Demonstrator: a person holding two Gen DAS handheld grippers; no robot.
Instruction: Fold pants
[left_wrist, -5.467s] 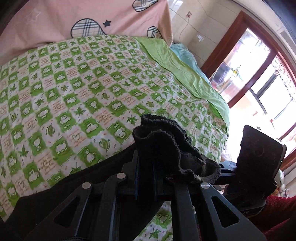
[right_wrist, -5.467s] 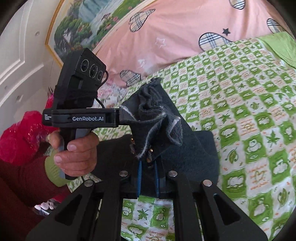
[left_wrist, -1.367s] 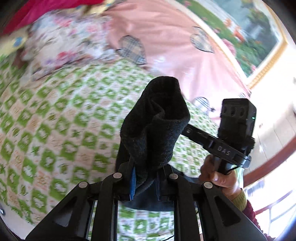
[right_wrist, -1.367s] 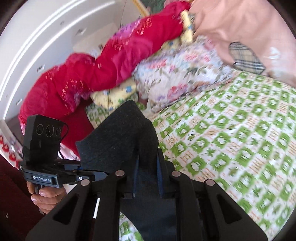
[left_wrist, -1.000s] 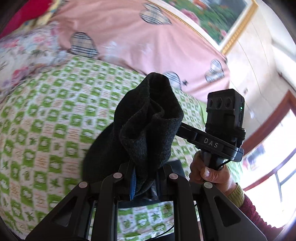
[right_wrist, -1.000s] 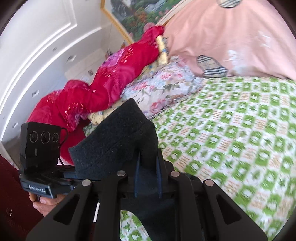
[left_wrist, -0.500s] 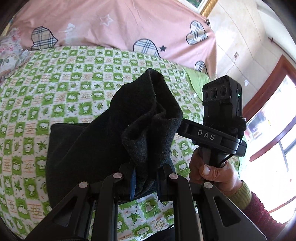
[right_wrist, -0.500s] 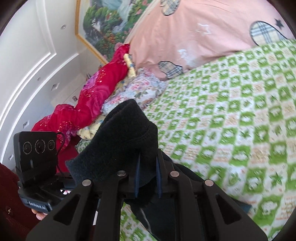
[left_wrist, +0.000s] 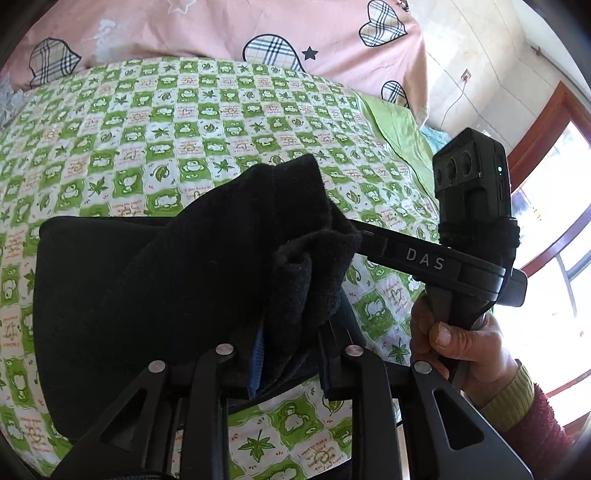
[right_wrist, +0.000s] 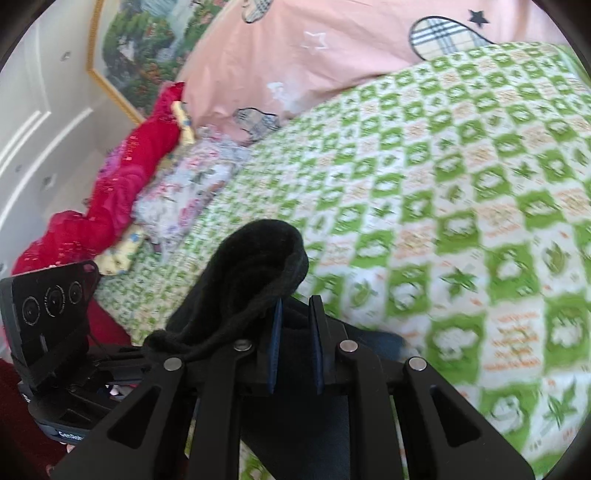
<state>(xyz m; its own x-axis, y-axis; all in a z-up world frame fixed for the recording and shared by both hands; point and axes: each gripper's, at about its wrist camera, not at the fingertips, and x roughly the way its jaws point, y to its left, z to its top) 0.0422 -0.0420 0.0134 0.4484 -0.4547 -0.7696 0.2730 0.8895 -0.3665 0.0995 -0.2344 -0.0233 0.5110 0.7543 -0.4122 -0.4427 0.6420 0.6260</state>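
There was one pair of black pants (left_wrist: 155, 280) on one bed (left_wrist: 207, 110). Two grippers showed, left (left_wrist: 290, 354) and right (right_wrist: 295, 347). At ten o'clock lay one red quilt (right_wrist: 140, 162) and one floral pillow (right_wrist: 184, 184); one framed picture (right_wrist: 147, 44) hung above.

The right gripper (right_wrist: 295, 321) has its narrow-set jaws around the dark pants (right_wrist: 255, 273), whose bunched edge flops leftward over the bed (right_wrist: 461, 192) (green-checked, blurred); the left gripper (right_wrist: 51, 332) sits at lower left. Red bedding (right_wrist: 122, 184) lies beyond.
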